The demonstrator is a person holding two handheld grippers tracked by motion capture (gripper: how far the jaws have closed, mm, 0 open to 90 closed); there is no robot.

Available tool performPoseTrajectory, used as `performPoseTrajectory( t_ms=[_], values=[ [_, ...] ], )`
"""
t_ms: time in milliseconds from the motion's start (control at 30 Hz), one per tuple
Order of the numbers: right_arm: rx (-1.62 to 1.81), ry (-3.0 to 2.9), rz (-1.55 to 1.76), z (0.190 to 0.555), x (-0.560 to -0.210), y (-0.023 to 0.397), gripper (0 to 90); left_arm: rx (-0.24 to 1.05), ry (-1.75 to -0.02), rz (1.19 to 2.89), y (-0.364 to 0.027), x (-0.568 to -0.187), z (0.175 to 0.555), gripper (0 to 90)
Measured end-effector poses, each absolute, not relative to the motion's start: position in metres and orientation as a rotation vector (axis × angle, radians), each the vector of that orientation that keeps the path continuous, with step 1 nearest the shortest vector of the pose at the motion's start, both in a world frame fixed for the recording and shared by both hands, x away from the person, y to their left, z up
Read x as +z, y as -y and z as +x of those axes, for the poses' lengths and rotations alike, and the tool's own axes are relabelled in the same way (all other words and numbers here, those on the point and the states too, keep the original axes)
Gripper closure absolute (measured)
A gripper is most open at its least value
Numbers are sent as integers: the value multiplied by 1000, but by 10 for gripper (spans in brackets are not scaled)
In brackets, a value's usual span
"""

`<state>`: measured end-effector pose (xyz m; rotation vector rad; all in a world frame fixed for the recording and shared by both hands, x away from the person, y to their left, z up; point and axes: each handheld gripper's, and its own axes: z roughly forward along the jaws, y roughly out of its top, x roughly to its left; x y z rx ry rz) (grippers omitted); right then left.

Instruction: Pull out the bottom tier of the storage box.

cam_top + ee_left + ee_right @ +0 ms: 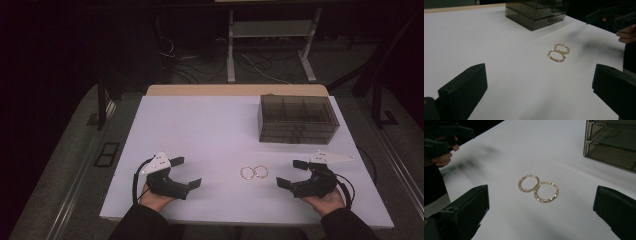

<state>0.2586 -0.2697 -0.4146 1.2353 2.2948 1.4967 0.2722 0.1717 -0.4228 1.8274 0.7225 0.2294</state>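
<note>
Two gold hoop earrings (pixel 538 188) show no legible marking, perhaps too small.

The drawer box (pixel 614 147) is cut off by the right gripper view's top-right edge.

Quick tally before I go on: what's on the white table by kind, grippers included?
Gold hoop earrings: 2, side by side and touching
Smoky clear drawer box: 1
Grippers: 2, left gripper and right gripper, both open, holding nothing
Total: 5
</note>
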Motion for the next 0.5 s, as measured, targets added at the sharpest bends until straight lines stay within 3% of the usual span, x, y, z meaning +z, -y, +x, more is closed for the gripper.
performPoseTrajectory(
  t_ms=[500],
  values=[
    [1519, -2310, 1237, 257, -413, 274, 0, 227, -743, 1798, -179, -421, 274, 0]
  ],
)
